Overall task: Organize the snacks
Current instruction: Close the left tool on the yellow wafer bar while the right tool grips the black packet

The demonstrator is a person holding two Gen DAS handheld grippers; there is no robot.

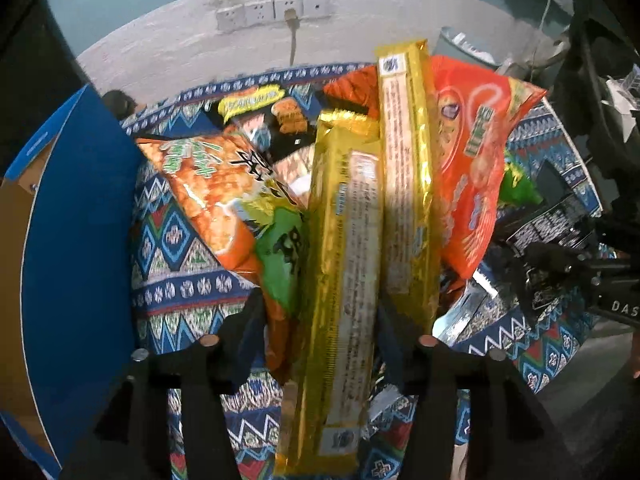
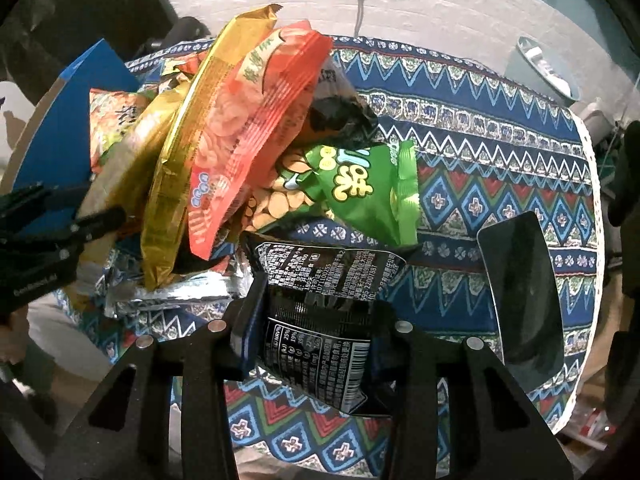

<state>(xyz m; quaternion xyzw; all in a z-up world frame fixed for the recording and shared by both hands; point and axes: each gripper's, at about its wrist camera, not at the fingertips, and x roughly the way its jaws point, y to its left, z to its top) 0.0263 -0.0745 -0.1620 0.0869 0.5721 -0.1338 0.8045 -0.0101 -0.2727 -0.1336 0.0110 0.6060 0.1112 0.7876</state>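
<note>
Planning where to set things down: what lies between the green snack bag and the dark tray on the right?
In the right wrist view, only bare patterned tablecloth lies between the green snack bag and the dark tray.

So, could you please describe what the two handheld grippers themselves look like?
Both the left gripper and right gripper are matte black plastic, with angular cut-out frames, round silver and copper-coloured pins, and dark blue pads on the fingers. Seen from the side, each body carries small white lettering and screws.
</note>
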